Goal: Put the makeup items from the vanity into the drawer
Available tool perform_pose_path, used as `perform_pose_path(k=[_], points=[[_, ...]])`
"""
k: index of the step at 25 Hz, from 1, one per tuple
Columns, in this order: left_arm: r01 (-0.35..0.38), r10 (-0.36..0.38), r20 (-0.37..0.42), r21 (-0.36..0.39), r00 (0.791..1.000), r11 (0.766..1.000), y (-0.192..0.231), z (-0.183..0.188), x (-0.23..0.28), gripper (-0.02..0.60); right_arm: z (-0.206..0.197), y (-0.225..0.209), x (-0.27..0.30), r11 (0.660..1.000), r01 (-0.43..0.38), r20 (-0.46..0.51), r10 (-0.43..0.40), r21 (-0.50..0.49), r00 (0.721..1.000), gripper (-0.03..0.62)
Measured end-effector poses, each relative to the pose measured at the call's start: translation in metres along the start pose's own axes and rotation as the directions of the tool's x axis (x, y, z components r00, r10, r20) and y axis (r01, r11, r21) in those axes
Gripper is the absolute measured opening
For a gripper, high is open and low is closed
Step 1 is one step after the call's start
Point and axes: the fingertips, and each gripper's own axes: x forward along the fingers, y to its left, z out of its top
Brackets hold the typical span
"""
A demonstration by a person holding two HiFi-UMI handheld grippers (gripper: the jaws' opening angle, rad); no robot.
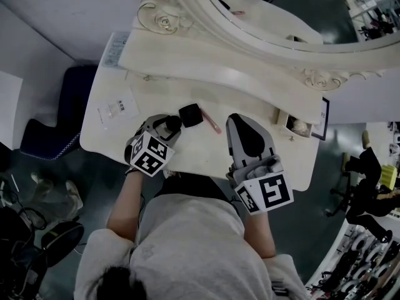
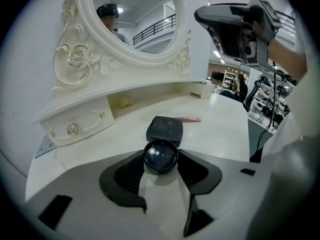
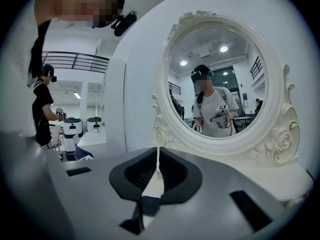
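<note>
One drawer (image 1: 282,118) open, pale item (image 1: 300,127) inside; left gripper (image 2: 160,160) clamps black jar (image 2: 160,154).

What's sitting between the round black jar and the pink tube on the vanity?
A flat black square case lies there, between the round black jar and the pink tube; the left gripper view shows it clearest.

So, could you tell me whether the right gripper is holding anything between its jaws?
No, in the right gripper view the right gripper has its jaws closed together with nothing between them.
</note>
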Motion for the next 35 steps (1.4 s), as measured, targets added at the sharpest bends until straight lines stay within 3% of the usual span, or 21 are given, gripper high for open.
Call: perform_pose_path(k=[8, 16, 27, 35], points=[[-0.006, 0.01, 0.135, -0.03, 0.991, 1.0, 0.003, 0.03, -0.026, 0.222, 0.003, 0.004, -0.001, 1.0, -0.003, 0.013, 0.003, -0.003, 1.0, 0.028], [-0.022, 0.033, 0.299, -0.038, 0.954, 0.999, 0.004, 0.072, -0.064, 0.222, 0.007, 0.012, -0.002, 1.0, -0.011, 0.027, 0.011, -0.005, 1.0, 0.028], [-0.022, 0.044, 0.493, -0.05, 0.869, 0.999, 0.001, 0.115, -0.119, 0.222, 0.015, 0.024, -0.005, 1.0, -0.013, 0.055, 0.014, -0.007, 0.998, 0.028], [-0.013, 0.044, 0.578, -0.058, 0.815, 0.998, -0.005, 0.127, -0.147, 0.222, 0.019, 0.037, -0.01, 1.0, -0.011, 0.07, 0.013, -0.018, 0.997, 0.028]])
